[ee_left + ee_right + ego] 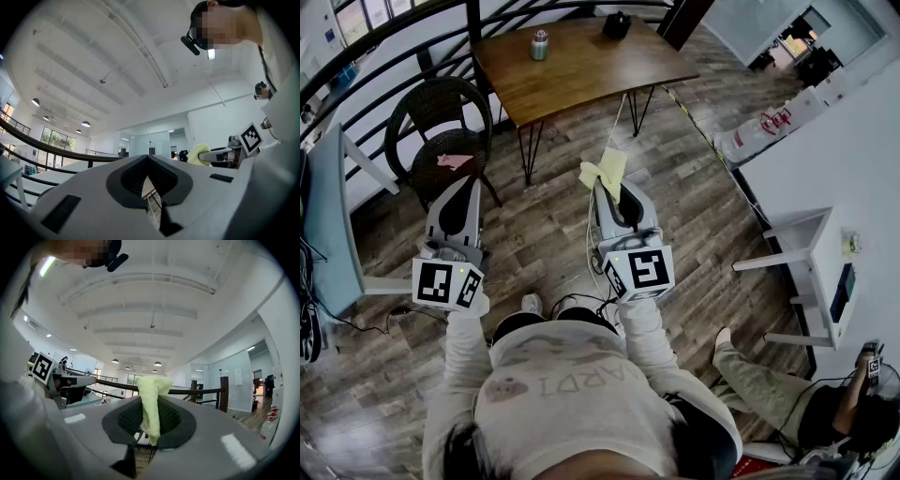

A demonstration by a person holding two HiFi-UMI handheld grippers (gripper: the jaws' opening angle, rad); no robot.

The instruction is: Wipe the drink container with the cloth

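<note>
The drink container (540, 44), a small grey-green bottle, stands on the brown wooden table (581, 70) far ahead, well out of reach of both grippers. My right gripper (615, 192) is held at chest height and is shut on a yellow cloth (605, 172). The cloth (152, 404) sticks up from between the jaws in the right gripper view (151, 420). My left gripper (470, 186) is beside it at the same height, with its jaws shut on nothing (147, 162). From the left gripper view the cloth (198, 154) shows off to the right.
A black object (617, 25) lies at the table's far end. A dark wicker chair (441, 122) with a pink item on its seat stands left of the table. White tables stand at the right (811, 272) and left (328, 220). A seated person (769, 384) is at lower right. Cables cross the wooden floor.
</note>
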